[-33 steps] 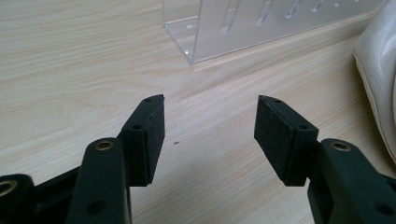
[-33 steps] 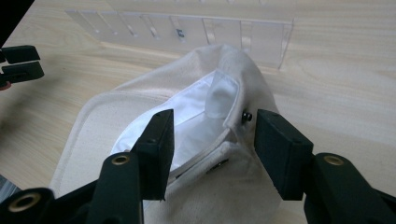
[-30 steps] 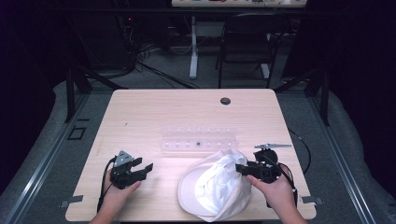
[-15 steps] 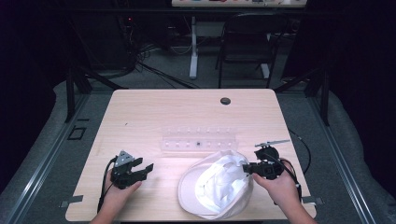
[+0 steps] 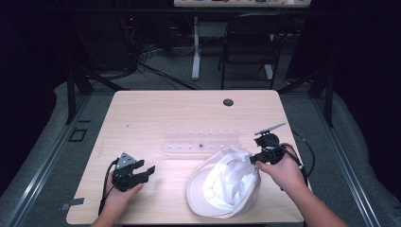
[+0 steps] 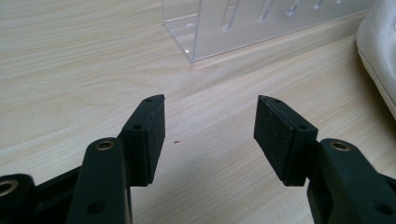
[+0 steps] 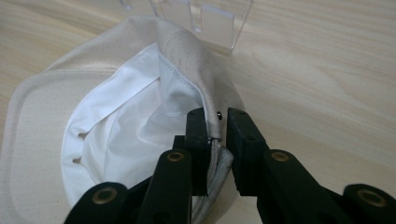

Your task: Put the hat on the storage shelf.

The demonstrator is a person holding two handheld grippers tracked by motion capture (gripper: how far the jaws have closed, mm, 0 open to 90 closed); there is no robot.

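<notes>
Pale wood-grain tabletop (image 5: 142, 118) stretches out before you, with dark floor, cables and a black chair (image 5: 248, 42) beyond its far edge. Nearest to you, your left claw (image 5: 144, 171) rests low at the near left of the tabletop; in the left gripper view its jaws stand released, wide apart, with bare wood between the pads (image 6: 156, 135).

To the right of it, just in front of you, lies the white fabric cap (image 5: 227, 184), turned upside down so that its white lining faces up and its flat brim points toward your edge of the tabletop. Your right claw (image 5: 253, 159) is at the cap's far right rim. Its jaws have just been closing, and in the right gripper view they are clenched on that rim, with the folded cream cloth and its seam pinched between the pads (image 7: 198, 140).

Just beyond the cap stands the clear plastic rack (image 5: 201, 140), a long low block with a row of slots, and the cap's crown touches its near side. Farther off, near the back edge, a round black grommet (image 5: 228, 102) sits in the wood.
</notes>
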